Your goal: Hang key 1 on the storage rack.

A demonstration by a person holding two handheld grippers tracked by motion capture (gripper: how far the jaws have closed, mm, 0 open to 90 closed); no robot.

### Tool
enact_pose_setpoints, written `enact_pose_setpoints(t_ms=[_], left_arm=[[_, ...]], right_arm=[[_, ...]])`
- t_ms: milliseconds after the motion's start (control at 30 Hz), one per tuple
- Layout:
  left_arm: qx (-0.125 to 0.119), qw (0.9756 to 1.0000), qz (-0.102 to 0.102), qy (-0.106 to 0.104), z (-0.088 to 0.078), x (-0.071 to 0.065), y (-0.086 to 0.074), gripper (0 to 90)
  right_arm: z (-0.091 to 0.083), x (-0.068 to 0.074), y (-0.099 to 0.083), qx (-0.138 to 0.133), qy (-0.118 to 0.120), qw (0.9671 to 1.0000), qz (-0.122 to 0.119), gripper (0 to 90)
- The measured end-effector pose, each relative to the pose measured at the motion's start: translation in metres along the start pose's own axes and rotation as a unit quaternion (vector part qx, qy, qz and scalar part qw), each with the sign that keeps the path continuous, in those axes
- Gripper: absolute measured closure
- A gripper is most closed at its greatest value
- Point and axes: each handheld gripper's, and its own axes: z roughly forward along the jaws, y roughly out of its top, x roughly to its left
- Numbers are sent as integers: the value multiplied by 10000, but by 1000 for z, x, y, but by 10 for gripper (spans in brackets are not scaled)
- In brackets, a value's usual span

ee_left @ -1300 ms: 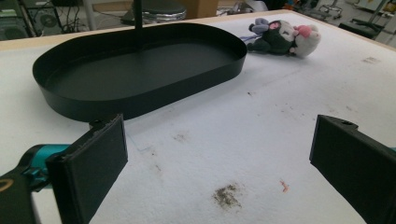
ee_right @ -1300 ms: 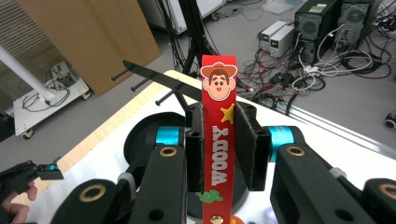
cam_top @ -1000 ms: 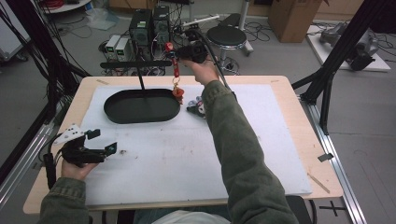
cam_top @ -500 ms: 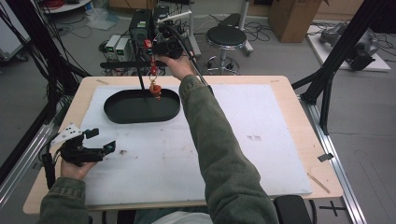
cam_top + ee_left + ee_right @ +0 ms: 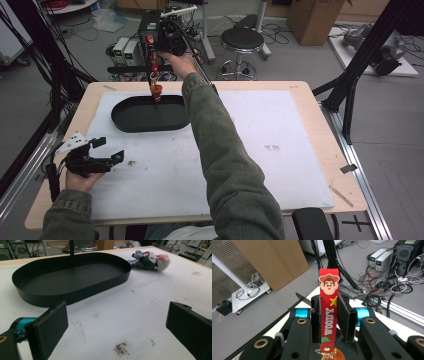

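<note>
A red strap (image 5: pixel 329 312) with a cartoon cowboy face and the word WOODY sits pinched between the pads of my right gripper (image 5: pixel 329 302), which is shut on it. From above, the right gripper (image 5: pixel 156 49) is raised beyond the table's far edge. The strap (image 5: pixel 154 67) hangs down, and its orange charm (image 5: pixel 156 91) dangles over the far rim of the black oval tray (image 5: pixel 150 117). My left gripper (image 5: pixel 102 152) rests open on the white mat, its jaws wide apart with nothing between them, and faces the tray (image 5: pixel 70 282). A small plush toy (image 5: pixel 150 261) lies beside the tray's end.
A white mat (image 5: pixel 280 150) covers most of the wooden table (image 5: pixel 320 95). Black frame posts (image 5: pixel 350 95) stand at the right edge and cables hang at the left. Electronics boxes (image 5: pixel 127 50) and a stool (image 5: pixel 242 37) stand on the floor beyond.
The right hand has carried the strap to the left, from beside the tray's right end to above its far rim. The left gripper has stayed where it was.
</note>
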Motion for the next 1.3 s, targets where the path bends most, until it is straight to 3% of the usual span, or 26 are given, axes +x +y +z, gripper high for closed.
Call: enact_pose_setpoints(t_ms=[400,667,700,767,833,933,1100,1167,1300], left_arm=[[28,10000,46,12,-1,-1,0,46],[34,10000,28,-67,0,0,0,45],[19,10000,24,-66,-1,0,0,45],[20,10000,7,-75,-1,1,0,45],[26,10000,12,-65,-1,1,0,46],[30,10000,42,-48,-1,0,0,46],[46,10000,75,-41,-1,0,0,45],[48,10000,71,-41,-1,-1,0,45],[26,10000,67,4,-3,-1,0,45]], right_arm=[[14,-6,1,30,-253,9997,29,745],[26,-15,-3,-235,-340,9991,51,736],[27,-15,-3,-235,-296,9993,61,707],[29,-16,-4,-170,-82,9998,89,456],[28,-19,-7,-37,322,9994,114,274],[26,-20,-13,55,323,9995,33,109],[17,-24,-24,280,332,9991,-18,89],[13,-26,-29,247,207,9995,-66,9],[-1,-35,-37,164,59,9998,-31,7]])
